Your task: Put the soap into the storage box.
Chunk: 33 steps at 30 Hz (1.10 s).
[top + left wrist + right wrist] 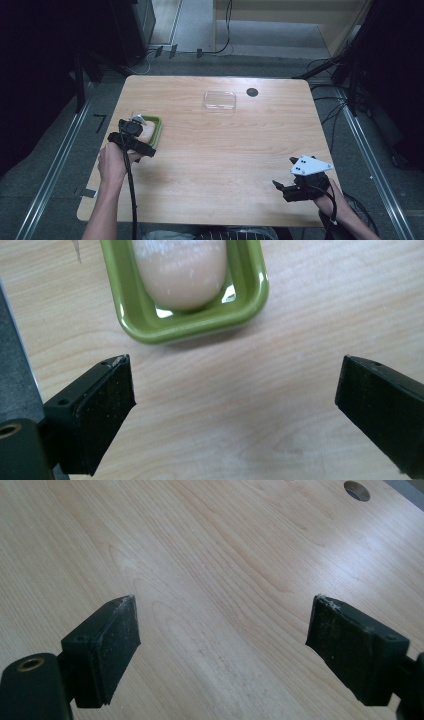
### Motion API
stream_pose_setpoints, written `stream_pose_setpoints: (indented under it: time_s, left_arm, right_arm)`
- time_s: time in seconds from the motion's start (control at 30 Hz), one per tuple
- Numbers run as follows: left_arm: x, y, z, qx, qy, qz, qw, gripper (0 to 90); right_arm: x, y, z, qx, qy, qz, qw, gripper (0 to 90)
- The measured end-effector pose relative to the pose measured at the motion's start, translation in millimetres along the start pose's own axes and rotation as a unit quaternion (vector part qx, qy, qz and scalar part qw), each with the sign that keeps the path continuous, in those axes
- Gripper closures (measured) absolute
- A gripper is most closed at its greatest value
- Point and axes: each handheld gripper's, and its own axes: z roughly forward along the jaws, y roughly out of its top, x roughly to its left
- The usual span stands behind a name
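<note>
left gripper (235, 405) hangs wide open with nothing in it, just short of the green tray (150, 327) where the pale, soft-looking bun (180, 275) lies, so i'd pinch that squishy thing gently across its middle.

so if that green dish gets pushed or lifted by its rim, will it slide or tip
The green dish looks glazed and glossy, so it would probably slide easily on the smooth wooden table. It sits low and wide, so tipping seems unlikely. The pale rounded lump inside may shift if the dish is tilted. The glaze may be slippery for the left gripper, whose jaws stand open.
</note>
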Motion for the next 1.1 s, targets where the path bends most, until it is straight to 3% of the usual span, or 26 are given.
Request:
stream_pose_setpoints:
  time_s: [0.73, 0.97, 1.1]
  left_arm:
    - [-9.6, -41.5, -1.4, 0.051, -0.001, 0.029, 0.9983, 1.7]
    - [-11.6, -54.9, 5.1, 0.069, -0.003, 0.03, 0.9972, 1.6]
    - [-10.8, -58.7, 9.5, 0.062, 0.001, 0.022, 0.9978, 0.8]
  right_arm:
    - [0.7, 0.1, -0.1, 0.001, 0.0, 0.001, 1.0, 13.6]
    - [0.4, -0.1, -0.1, 0.001, 0.0, 0.001, 1.0, 13.6]
    - [0.4, -0.2, -0.2, 0.0, -0.001, 0.001, 1.0, 13.6]
